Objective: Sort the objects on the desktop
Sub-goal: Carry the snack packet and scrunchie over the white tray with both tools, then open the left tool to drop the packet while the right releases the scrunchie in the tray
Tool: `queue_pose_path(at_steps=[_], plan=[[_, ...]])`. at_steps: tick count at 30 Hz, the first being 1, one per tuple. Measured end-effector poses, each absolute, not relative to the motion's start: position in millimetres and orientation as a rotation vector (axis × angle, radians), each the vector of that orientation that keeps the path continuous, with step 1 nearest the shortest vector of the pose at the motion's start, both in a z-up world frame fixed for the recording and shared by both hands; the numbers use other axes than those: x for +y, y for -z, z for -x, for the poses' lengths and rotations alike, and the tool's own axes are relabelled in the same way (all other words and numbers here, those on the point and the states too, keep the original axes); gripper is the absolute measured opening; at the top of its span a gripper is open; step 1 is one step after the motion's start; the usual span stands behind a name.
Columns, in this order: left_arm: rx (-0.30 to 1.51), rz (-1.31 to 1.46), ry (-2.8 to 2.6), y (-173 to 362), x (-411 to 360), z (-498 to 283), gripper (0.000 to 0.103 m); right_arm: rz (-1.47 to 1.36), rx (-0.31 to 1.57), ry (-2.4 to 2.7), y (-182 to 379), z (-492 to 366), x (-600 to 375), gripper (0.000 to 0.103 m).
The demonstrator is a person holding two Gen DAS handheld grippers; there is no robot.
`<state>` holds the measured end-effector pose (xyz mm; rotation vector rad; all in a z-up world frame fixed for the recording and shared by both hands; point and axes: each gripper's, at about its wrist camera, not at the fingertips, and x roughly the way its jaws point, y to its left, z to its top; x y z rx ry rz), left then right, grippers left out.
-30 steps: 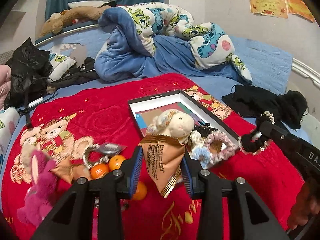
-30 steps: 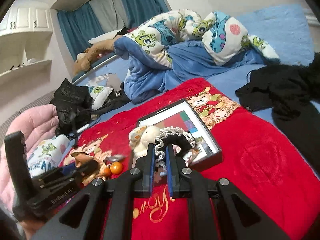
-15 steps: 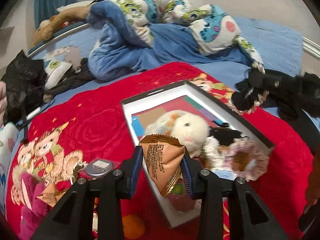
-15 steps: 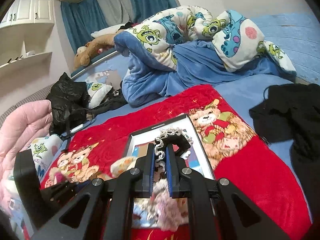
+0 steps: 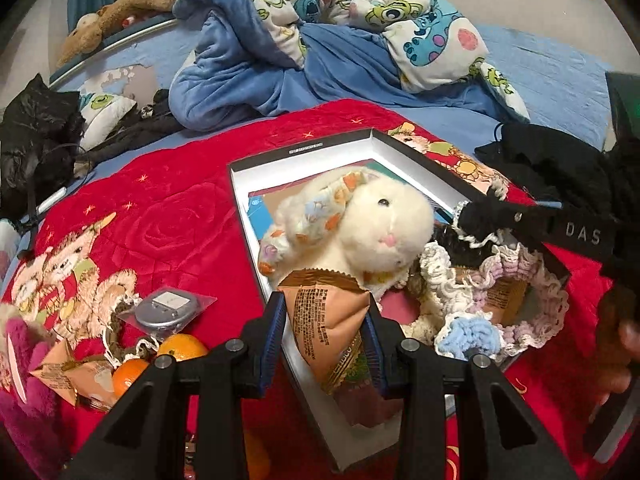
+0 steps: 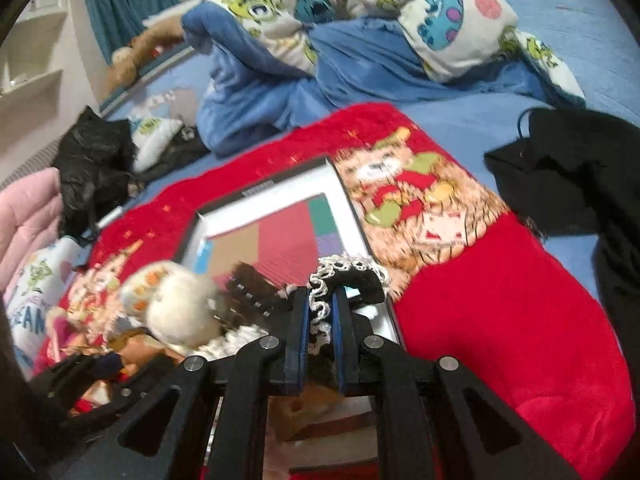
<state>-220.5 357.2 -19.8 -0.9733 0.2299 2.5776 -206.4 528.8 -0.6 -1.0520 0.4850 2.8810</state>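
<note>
Rumpled cartoon quilt, black garment, blurred, perhaps teddy.

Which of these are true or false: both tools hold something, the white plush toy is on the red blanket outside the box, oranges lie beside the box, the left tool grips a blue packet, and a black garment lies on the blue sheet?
1. Both tools hold something. True: the left tool clamps a brown snack packet; the right tool clamps a black lace-trimmed scrunchie.
2. The white plush toy lies outside the box. False: it sits inside it.
3. Oranges lie beside the box. True, on the red blanket.
4. The left tool grips a blue packet. False: it is brown.
5. A black garment lies on the blue sheet. True.
</note>
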Motion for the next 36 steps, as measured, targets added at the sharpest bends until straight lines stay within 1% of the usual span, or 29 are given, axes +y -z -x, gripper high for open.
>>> queue_pose_path(at_steps=[2, 6, 11, 14, 19, 23, 25, 30, 31, 32, 33, 34, 35, 36], plan=[[0.258, 0.958, -2.583, 22, 358, 219, 0.038, 1.068, 0.531, -2.895, 8, 208, 530, 0.011], [0.329, 0.894, -2.626, 29, 365, 213, 0.038, 1.086, 0.517, -2.878, 17, 213, 527, 0.012], [0.287, 0.882, -2.616, 32, 364, 213, 0.038, 1.065, 0.479, -2.867, 19, 214, 525, 0.012], [0.228, 0.885, -2.597, 32, 359, 215, 0.038, 1.062, 0.468, -2.866, 19, 214, 524, 0.012], [0.259, 0.886, -2.598, 33, 365, 213, 0.038, 1.063, 0.453, -2.867, 19, 215, 523, 0.012], [0.244, 0.889, -2.594, 32, 365, 212, 0.038, 1.055, 0.464, -2.875, 20, 215, 524, 0.012], [0.245, 0.890, -2.595, 32, 364, 212, 0.038, 1.058, 0.465, -2.876, 19, 215, 523, 0.013], [0.259, 0.899, -2.606, 32, 366, 211, 0.039, 1.079, 0.502, -2.868, 16, 216, 523, 0.019], [0.262, 0.904, -2.607, 31, 366, 211, 0.039, 1.081, 0.498, -2.865, 16, 217, 523, 0.027], [0.268, 0.907, -2.607, 31, 367, 211, 0.042, 1.086, 0.497, -2.859, 16, 217, 522, 0.041], [0.273, 0.911, -2.601, 31, 367, 210, 0.044, 1.093, 0.502, -2.854, 17, 218, 523, 0.047], [0.274, 0.913, -2.591, 31, 368, 210, 0.049, 1.091, 0.511, -2.867, 16, 218, 523, 0.053], [0.275, 0.914, -2.579, 31, 370, 209, 0.057, 1.092, 0.524, -2.884, 15, 218, 522, 0.062], [0.272, 0.917, -2.557, 31, 371, 209, 0.062, 1.092, 0.538, -2.899, 13, 218, 521, 0.068]])
